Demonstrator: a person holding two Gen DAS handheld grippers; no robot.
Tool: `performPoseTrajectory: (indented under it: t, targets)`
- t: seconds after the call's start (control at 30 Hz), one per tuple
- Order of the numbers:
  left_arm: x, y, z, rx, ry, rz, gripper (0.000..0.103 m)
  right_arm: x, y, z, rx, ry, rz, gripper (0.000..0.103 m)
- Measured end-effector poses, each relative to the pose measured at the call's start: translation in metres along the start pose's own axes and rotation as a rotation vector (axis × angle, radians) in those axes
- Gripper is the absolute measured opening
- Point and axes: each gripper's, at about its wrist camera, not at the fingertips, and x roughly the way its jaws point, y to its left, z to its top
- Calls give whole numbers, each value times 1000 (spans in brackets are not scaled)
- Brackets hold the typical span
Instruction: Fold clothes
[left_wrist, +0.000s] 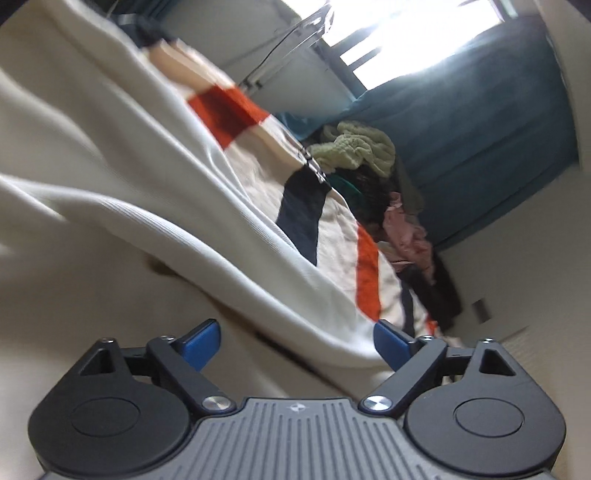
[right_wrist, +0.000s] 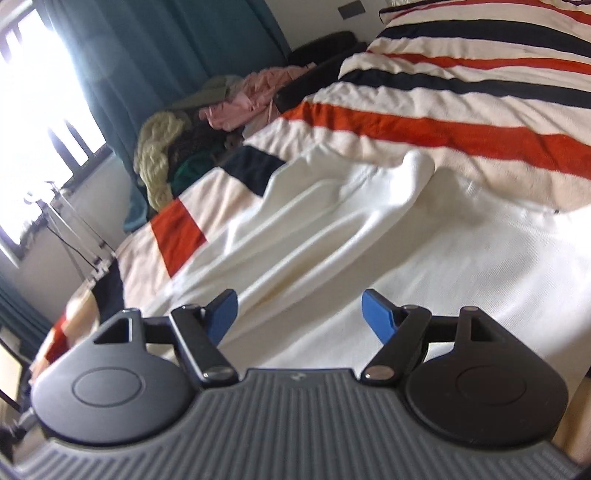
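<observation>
A cream ribbed knit garment (right_wrist: 332, 229) lies rumpled on a bed with a striped cover (right_wrist: 424, 125). It also fills the left wrist view (left_wrist: 129, 184), where it rises in folds close to the camera. My left gripper (left_wrist: 297, 341) is open, its blue pads wide apart, with the garment's lower edge between and just beyond them. My right gripper (right_wrist: 299, 314) is open and empty, low over the flat part of the garment.
A pile of other clothes (right_wrist: 207, 122), with a pale green knit and pink items, sits at the bed's far side; it also shows in the left wrist view (left_wrist: 373, 173). Teal curtains (right_wrist: 147, 55) and a bright window (right_wrist: 33, 110) stand behind. A clear stand (right_wrist: 85, 236) is beside the bed.
</observation>
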Motion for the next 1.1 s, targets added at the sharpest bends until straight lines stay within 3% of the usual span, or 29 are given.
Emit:
performPoseTrajectory:
  t: [0.2, 0.37, 0.5, 0.7, 0.97, 1.1]
  targets:
    - [40, 15, 12, -57, 33, -40, 76, 19, 2, -13, 10, 11, -40, 76]
    - [46, 30, 14, -125, 22, -62, 37, 25, 8, -18, 6, -13, -60, 76]
    - [40, 44, 17, -191, 23, -114, 12, 25, 14, -20, -22, -15, -61, 76]
    - [19, 44, 17, -167, 12, -173, 8, 20, 16, -21, -52, -33, -66, 76]
    - [-20, 43, -1, -175, 10, -137, 3, 18, 10, -17, -37, -48, -62, 76]
    - [-21, 43, -8, -183, 5, -101, 3, 14, 7, -11, -11, -79, 2, 76]
